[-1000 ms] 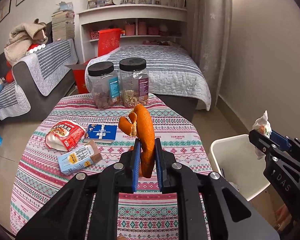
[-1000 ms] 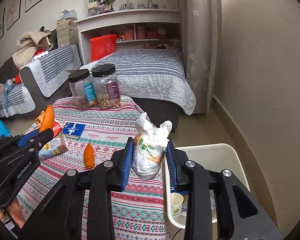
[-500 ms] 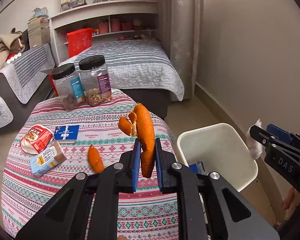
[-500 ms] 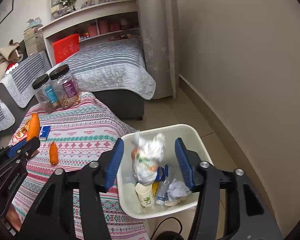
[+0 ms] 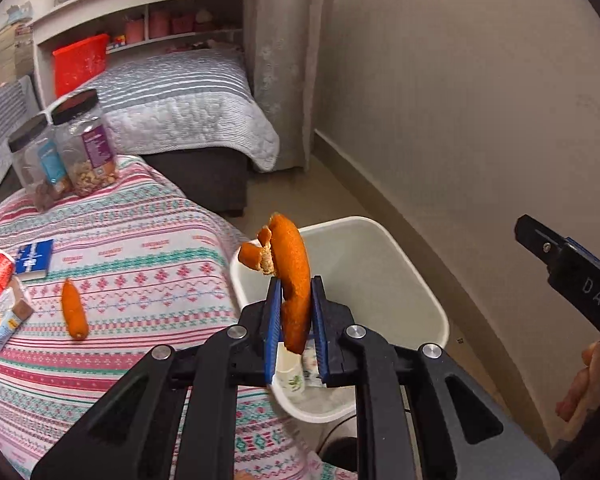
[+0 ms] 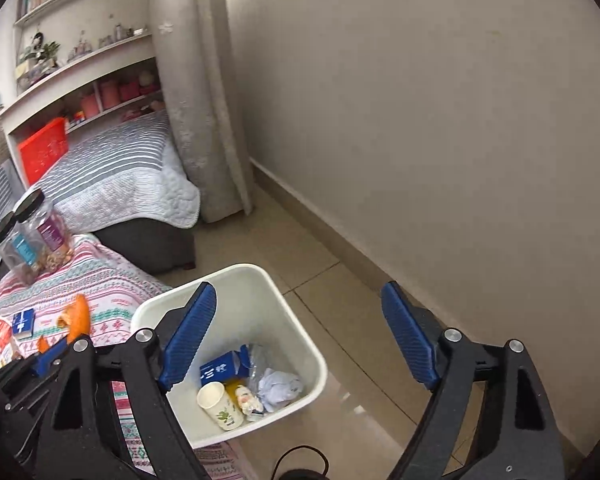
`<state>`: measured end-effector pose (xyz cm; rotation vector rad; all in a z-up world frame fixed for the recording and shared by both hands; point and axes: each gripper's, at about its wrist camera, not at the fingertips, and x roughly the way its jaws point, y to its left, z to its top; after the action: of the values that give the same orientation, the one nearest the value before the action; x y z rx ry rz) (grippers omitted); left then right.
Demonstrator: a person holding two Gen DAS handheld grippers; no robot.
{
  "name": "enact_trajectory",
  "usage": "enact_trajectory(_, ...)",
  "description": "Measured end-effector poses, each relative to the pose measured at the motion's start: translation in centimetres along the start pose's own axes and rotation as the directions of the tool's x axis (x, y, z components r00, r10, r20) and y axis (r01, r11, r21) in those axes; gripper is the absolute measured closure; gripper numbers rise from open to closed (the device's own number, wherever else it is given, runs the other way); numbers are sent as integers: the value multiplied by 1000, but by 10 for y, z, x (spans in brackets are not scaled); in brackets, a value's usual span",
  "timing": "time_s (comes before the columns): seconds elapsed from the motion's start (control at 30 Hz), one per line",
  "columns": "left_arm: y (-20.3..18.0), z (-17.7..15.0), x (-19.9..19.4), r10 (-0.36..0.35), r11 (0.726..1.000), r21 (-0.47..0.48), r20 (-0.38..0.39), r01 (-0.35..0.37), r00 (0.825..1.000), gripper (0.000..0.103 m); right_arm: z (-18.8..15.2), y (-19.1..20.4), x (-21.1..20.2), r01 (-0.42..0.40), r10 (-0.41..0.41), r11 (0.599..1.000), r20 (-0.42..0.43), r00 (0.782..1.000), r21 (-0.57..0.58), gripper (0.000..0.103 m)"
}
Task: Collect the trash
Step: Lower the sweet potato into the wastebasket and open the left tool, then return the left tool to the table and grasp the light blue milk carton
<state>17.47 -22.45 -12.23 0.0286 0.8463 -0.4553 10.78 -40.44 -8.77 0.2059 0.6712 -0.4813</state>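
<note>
Holding an orange peel (image 5: 294, 280) tight in my left tongs (image 5: 296, 328), I am keeping it up above the near rim of the white bin (image 5: 420, 280) on the floor. My right tongs (image 6: 300, 340) have just been opening and are standing wide over the bin with nothing between them. A paper cup (image 6: 219, 404) and what may be crumpled wrappers (image 6: 278, 386) are lying inside. Another peel (image 5: 74, 312) is lying on the striped tablecloth (image 5: 148, 264).
</note>
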Motion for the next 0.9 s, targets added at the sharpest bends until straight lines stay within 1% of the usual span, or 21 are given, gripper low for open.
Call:
enact_trajectory(0.03,-4,0,3,-28,1000,6,-13,28,1000,76,0,-2,0,7,-7,1000,-1,1000,7,21)
enact_trajectory(0.07,-8,0,4,-38,999,10,-15,38,999,56,0,-5,1,14,-14,1000,-1,1000,14,20)
enact_trajectory(0.1,-11,0,3,-47,999,14,-9,48,999,51,0,-7,0,21,-21,1000,2,1000,21,19)
enact_trajectory(0.13,-13,-1,2,-50,999,21,-1,50,999,49,0,-8,-1,25,-25,999,5,1000,25,18)
enact_trajectory(0.2,-14,-1,0,-47,998,33,-2,47,999,48,-1,-8,-3,31,-32,999,12,999,31,15)
enact_trajectory(0.27,-11,-2,-3,-35,999,32,1,35,999,44,-2,-4,-4,26,-26,999,15,1000,25,13)
enact_trajectory(0.4,-1,-2,-12,45,998,52,28,-46,999,40,-3,14,-9,7,-6,1000,23,1000,-23,12)
enact_trajectory(0.5,12,0,-22,81,995,47,50,-83,995,38,-4,32,-16,2,1,997,49,999,-71,9)
enact_trajectory(0.6,31,3,-30,137,990,23,62,-138,989,35,-4,49,-20,-9,16,995,64,998,-103,7)
enact_trajectory(0.67,44,4,-35,160,987,4,68,-161,985,33,-5,60,-22,-15,24,992,69,997,-123,7)
enact_trajectory(0.73,57,4,-42,196,981,-13,80,-195,977,29,-6,71,-25,-23,34,990,73,997,-140,7)
enact_trajectory(0.83,75,2,-50,236,972,-27,83,-234,968,28,-9,90,-27,-38,51,985,70,996,-170,7)
enact_trajectory(0.9,87,1,-54,259,966,-37,83,-257,962,24,-11,104,-30,-45,59,980,68,996,-192,7)
